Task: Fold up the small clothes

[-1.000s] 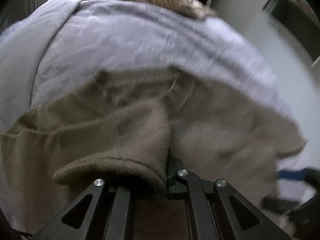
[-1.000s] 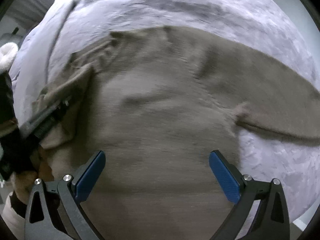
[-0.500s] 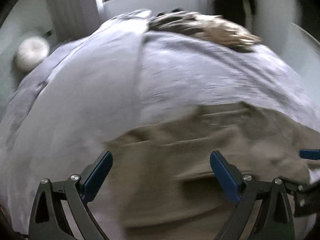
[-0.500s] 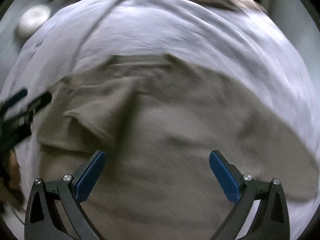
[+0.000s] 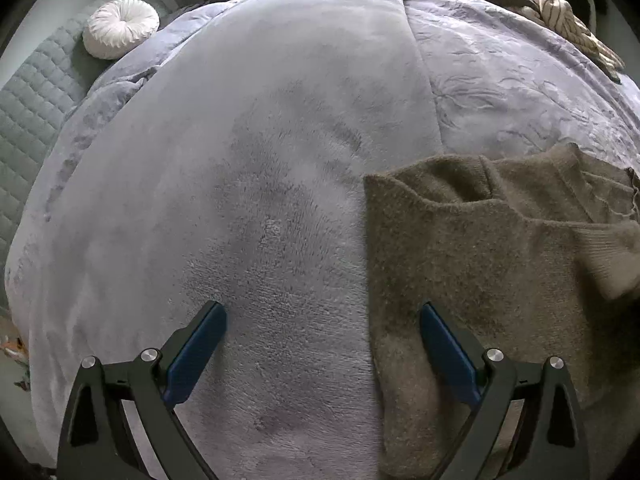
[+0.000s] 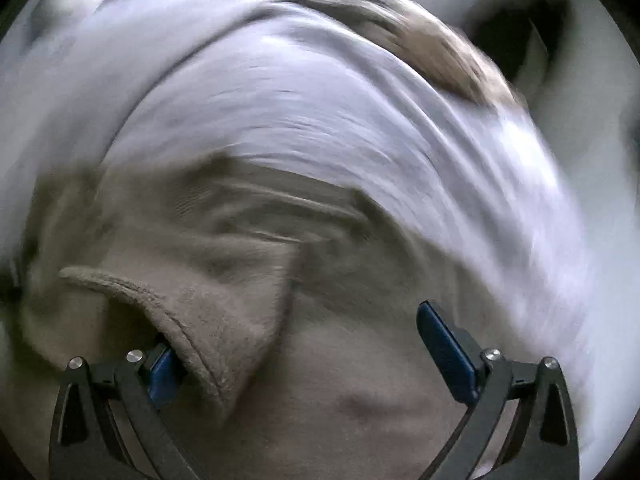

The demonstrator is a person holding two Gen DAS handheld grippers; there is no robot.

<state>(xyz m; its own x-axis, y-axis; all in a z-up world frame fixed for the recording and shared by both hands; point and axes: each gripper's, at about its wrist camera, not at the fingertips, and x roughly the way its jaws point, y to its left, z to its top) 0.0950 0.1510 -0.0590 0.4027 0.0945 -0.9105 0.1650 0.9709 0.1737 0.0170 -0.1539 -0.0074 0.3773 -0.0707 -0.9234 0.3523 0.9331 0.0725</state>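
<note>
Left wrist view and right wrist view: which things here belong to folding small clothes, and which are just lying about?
Part of the job:
- brown sweater, partly folded on the bed
- left hand-held gripper, open
- right hand-held gripper, open over the sweater

Just lying about:
- lilac blanket underneath
- round white cushion
- striped throw at the far edge
- quilted grey cover
</note>
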